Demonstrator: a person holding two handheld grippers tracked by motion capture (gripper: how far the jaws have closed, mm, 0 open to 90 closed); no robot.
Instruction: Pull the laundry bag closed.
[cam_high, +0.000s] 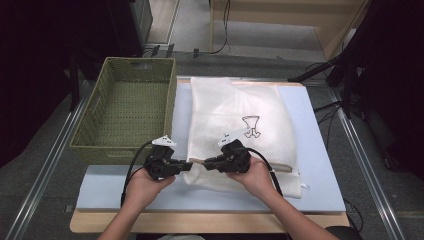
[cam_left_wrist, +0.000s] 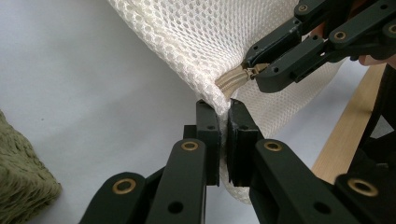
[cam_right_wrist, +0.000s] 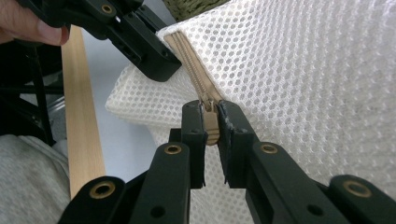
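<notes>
**Zipper gripped, run not yet made**

The mesh laundry bag lies on the bench beside the wicker basket. Left hand-held gripper pinches its corner; right hand-held gripper clamps the zipper pull (slide seemingly unstarted).

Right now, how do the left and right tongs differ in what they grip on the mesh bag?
The left tongs pinch the corner of the white mesh bag, on the netting itself; the right tongs pinch the beige zipper pull. In the high view the left tongs sit at the bag's near left edge, while the right tongs reach in from over the bag. Both are shut and point toward each other.
</notes>
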